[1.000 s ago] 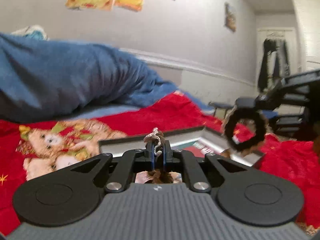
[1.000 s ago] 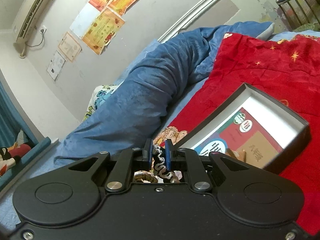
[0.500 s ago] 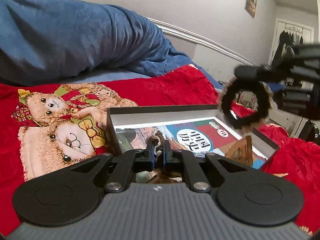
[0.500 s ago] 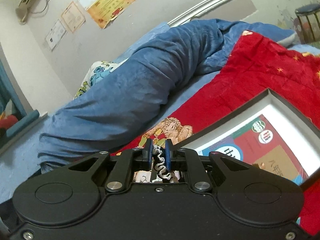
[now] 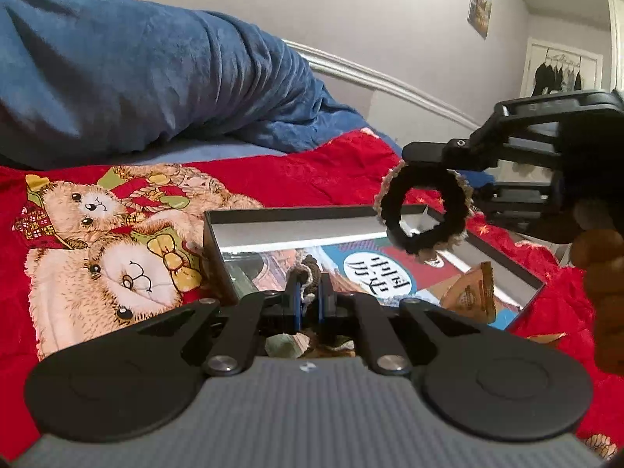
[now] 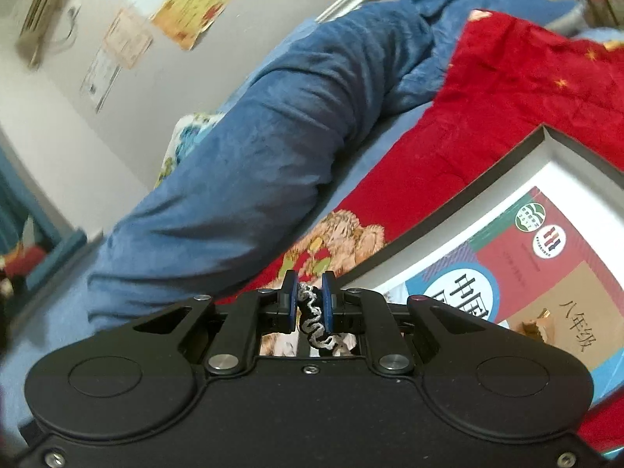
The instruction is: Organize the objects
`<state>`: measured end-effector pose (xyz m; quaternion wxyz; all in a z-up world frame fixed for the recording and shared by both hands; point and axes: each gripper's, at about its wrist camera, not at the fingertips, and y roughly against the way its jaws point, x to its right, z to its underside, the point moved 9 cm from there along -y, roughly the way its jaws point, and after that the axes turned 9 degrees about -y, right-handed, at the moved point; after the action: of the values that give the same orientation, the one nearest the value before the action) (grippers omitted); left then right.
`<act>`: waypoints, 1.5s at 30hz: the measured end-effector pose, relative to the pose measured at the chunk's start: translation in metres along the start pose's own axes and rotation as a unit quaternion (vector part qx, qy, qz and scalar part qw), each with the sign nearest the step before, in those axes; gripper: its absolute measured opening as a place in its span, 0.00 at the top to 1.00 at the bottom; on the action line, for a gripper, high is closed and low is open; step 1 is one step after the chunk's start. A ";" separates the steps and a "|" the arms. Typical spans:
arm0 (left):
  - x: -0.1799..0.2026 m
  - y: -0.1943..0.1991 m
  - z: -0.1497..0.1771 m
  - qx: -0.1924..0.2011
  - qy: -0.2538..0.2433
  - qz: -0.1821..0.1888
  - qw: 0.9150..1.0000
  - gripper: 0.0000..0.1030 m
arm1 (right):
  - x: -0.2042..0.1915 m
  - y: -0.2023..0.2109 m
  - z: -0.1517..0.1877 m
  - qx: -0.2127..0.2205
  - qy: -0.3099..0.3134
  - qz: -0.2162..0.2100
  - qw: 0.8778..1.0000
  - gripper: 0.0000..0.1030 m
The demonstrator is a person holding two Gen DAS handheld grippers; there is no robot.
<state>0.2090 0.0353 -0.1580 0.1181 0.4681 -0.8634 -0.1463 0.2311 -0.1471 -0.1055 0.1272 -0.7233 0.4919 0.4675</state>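
My left gripper (image 5: 309,296) is shut on a brown-and-grey scrunchie (image 5: 306,277) at the near edge of an open grey box (image 5: 273,220) on the bed. A textbook (image 5: 370,267) lies in the box. My right gripper (image 5: 421,156) hangs at the right in the left wrist view, shut on a black scrunchie (image 5: 425,210) that dangles as a ring over the box. In the right wrist view my right gripper (image 6: 309,304) pinches that scrunchie's black-and-white edge (image 6: 312,323), with the box (image 6: 448,202) and textbook (image 6: 546,257) to the right.
A red blanket with teddy bears (image 5: 97,241) covers the bed. A rolled blue duvet (image 5: 136,78) lies behind the box. A small tan packet (image 5: 474,296) lies in the box. Posters (image 6: 191,4) hang on the wall.
My left gripper has come lower and closer to the box's near edge. My right gripper with the black scrunchie has moved further over the box.
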 end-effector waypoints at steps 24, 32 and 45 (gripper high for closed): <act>0.000 -0.008 -0.006 0.040 -0.030 -0.029 0.998 0.89 | -0.018 -0.004 0.002 0.033 0.060 0.035 0.997 0.87; -0.005 -0.017 0.000 0.018 -0.029 -0.030 0.999 0.88 | 0.025 -0.039 0.022 -0.017 0.028 0.058 0.998 0.87; 0.001 -0.013 0.002 0.013 -0.056 -0.049 0.997 0.86 | 0.036 -0.039 0.023 -0.009 0.009 0.074 0.997 0.87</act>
<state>0.2183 0.0281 -0.1645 0.0559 0.5026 -0.8464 -0.1669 0.2540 -0.1350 -0.1569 0.0813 -0.6902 0.5412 0.4735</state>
